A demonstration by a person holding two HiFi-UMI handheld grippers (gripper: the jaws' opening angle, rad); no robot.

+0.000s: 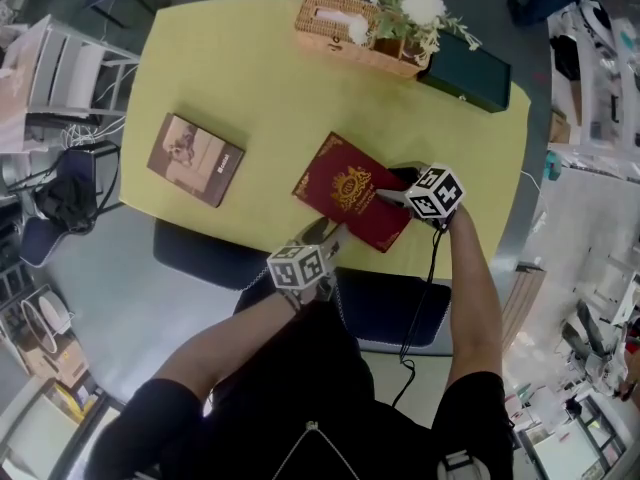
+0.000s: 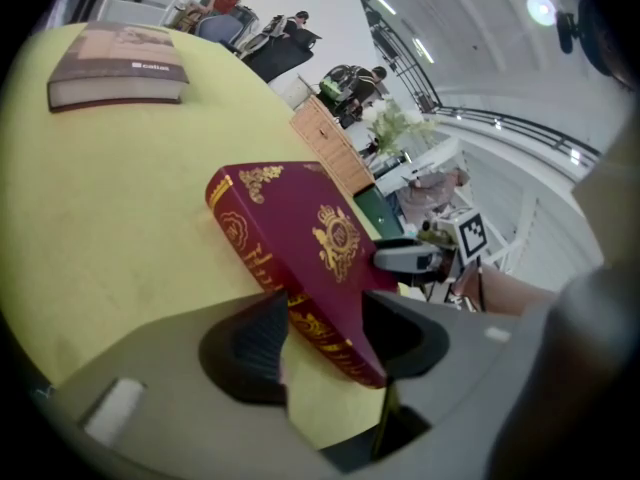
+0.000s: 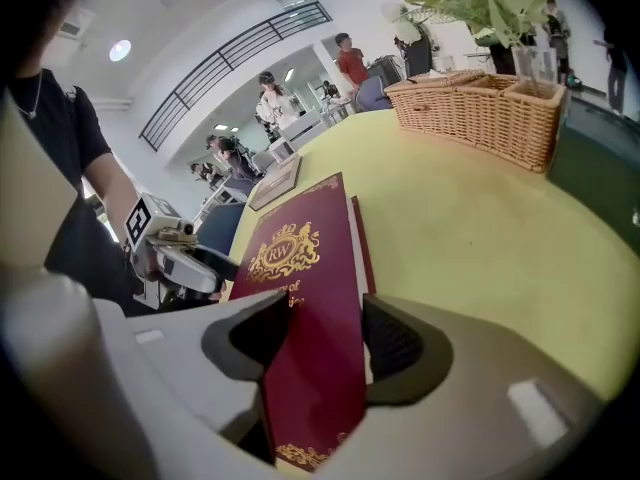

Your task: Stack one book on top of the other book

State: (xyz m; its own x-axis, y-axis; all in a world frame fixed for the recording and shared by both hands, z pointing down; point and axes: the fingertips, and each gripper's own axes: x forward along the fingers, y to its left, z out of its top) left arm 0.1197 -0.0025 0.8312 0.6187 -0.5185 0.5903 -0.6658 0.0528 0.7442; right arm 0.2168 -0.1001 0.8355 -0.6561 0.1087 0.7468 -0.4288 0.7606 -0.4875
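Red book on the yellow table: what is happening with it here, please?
A person holds a gripper in each hand. The left gripper and the right gripper each have their jaws closed on the red book, at opposite ends. It lies on the yellow table, not yet lifted. The brown book sits apart, further left.

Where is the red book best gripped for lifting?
At its thin edges, from the person's side: the red book lies flat on the table, too broad to span, so only its thickness fits the tongs. The left tongs pinch the near edge, right tongs the right corner, likely keeping it level.
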